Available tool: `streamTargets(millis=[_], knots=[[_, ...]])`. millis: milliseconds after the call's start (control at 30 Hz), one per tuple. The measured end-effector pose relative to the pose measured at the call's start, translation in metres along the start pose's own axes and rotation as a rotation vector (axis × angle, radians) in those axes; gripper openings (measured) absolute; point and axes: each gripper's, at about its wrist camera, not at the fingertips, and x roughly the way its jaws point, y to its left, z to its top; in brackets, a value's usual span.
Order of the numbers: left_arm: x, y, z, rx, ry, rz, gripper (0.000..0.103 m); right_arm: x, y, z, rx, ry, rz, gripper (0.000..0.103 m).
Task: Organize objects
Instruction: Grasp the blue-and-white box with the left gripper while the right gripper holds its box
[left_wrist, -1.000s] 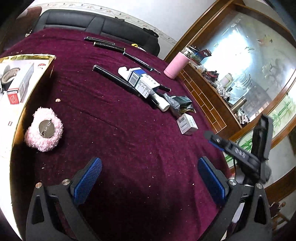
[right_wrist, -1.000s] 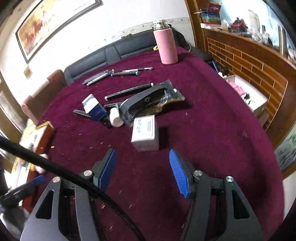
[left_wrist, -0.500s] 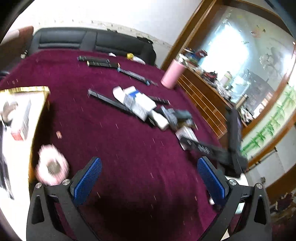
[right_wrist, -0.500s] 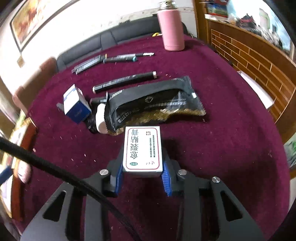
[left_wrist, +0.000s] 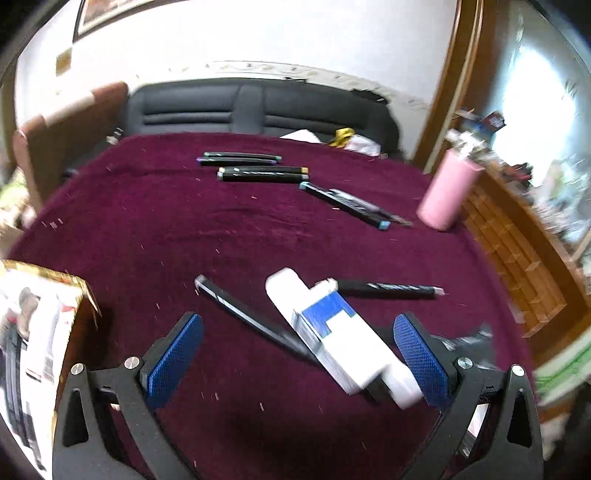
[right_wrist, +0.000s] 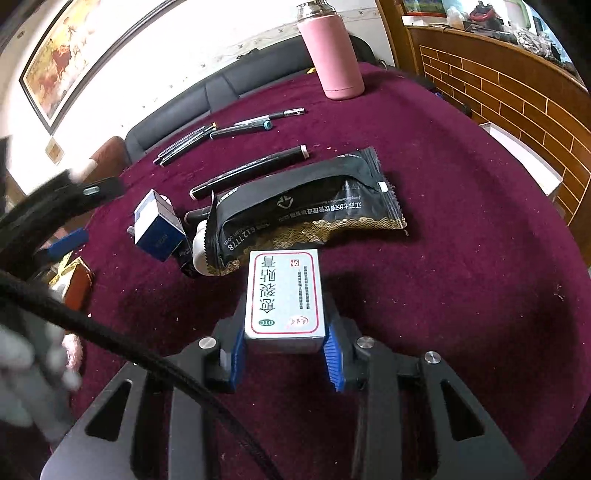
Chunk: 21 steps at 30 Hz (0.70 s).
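The right tongs (right_wrist: 283, 354) are closed on a small white medicine box (right_wrist: 283, 297), their blue pads (right_wrist: 332, 354) pressed against its two sides just above the maroon table (right_wrist: 461, 258). Directly ahead of the box lies a black foil packet (right_wrist: 303, 206), with a blue-and-white carton (right_wrist: 159, 229) ahead to the left and a pink flask (right_wrist: 332, 51) standing far ahead. The left tongs (left_wrist: 299, 354) are spread wide, holding nothing, and a blue-and-white carton (left_wrist: 332, 328) lies between their pads, nearer the right one. A gold-edged box (left_wrist: 83, 291) sits to their left.
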Motion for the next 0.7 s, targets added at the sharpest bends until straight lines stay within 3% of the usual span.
streamTargets(millis=[133,200,233,267,333,500,700], knots=[[0.029,-0.020,0.001,0.089,0.037,0.088,0.101,0.002,-0.004,0.003,0.015,0.004,0.022,0.033],[0.041,-0.027,-0.003,0.138,0.073,0.094,0.101,0.002,-0.004,0.004,0.021,0.006,0.029,0.033],[0.046,-0.029,-0.007,0.166,0.095,0.092,0.096,0.002,-0.005,0.004,0.023,0.006,0.031,0.033],[0.052,-0.028,-0.011,0.183,0.117,0.069,0.068,0.003,-0.005,0.004,0.023,0.006,0.032,0.033],[0.060,-0.023,-0.015,0.181,0.172,-0.010,0.029,0.003,-0.004,0.005,0.020,0.005,0.030,0.033],[0.044,0.001,-0.020,0.149,0.162,-0.091,0.029,0.005,-0.004,0.006,0.007,0.001,0.022,0.033],[-0.011,0.032,-0.026,0.079,0.114,-0.184,0.029,0.006,-0.005,0.007,0.013,-0.004,0.024,0.032]])
